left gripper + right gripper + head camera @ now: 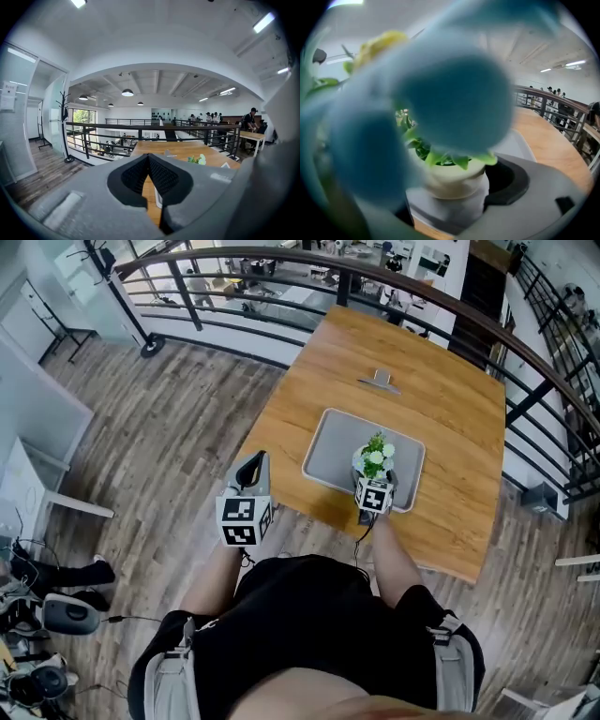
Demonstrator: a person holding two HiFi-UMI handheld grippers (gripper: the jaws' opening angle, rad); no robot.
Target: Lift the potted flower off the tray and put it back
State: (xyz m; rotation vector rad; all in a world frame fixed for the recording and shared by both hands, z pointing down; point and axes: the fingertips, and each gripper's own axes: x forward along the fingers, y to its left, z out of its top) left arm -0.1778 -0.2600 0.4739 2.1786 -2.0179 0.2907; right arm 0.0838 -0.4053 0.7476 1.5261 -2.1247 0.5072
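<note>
The grey tray holds one thing, the potted flower, with white blossoms and green leaves rising from a pale round pot. It is at the tray's near right part, close to the near rim, and the tray's left half lies bare. We cannot tell whether the pot's base rests on the tray floor or hangs just above it.

The right gripper reaches in from the near side with its jaws spread wide and clamped on the pot, one dark pad against each flank. In the right gripper view, leaves spill over the pot's rim and blurred petals close to the lens cover most of the picture.

The left gripper is off the table, just beyond its near left edge and over the wood floor. Its jaws meet at the tips with nothing between them.

The tray lies near the table's near edge, with only a narrow strip of wood in front of it. Beyond it the tabletop is open except for a small grey metal piece well apart from the tray. A dark curved railing runs round the table's far and right sides.
</note>
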